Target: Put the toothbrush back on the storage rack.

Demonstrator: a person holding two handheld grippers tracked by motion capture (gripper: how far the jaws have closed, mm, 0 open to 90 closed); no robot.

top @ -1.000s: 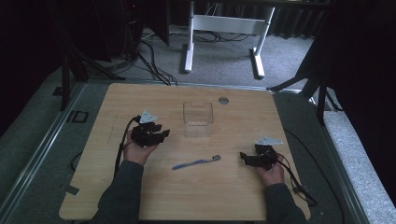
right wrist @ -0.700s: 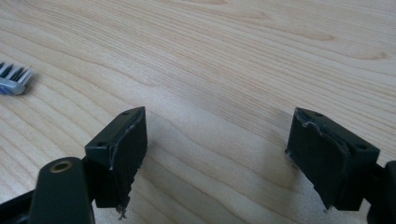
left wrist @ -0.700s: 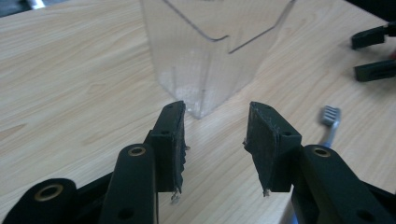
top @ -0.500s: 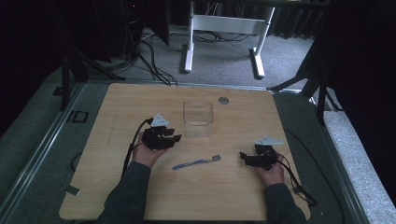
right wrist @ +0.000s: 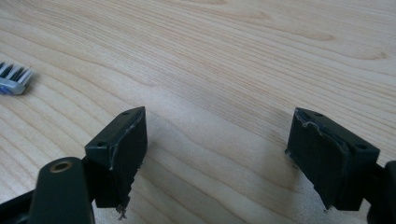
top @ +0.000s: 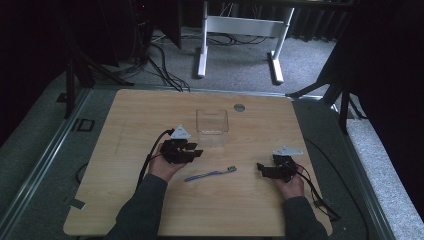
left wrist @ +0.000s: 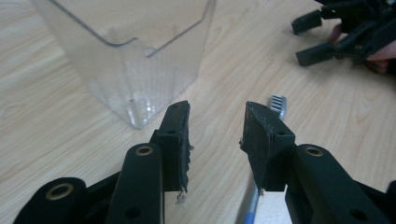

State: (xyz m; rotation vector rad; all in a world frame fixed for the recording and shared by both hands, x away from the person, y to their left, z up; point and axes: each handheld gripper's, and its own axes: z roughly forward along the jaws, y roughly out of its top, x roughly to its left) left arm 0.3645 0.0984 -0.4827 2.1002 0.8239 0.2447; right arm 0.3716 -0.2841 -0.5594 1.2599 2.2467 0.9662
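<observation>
While the toothbrush (top: 210, 174) lay flat on the pale wood-grain table (top: 150, 115), between both grippers, its thin blue handle ended in white bristles. The left gripper (top: 196, 152) had just been narrowing, nothing between its jaws, beside a clear ribbed box (top: 212, 121). The right gripper (top: 261, 169) gaped wide, holding nothing.

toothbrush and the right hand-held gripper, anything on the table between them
Nothing: in the high view only bare wood separates the toothbrush from the right hand-held gripper.
</observation>
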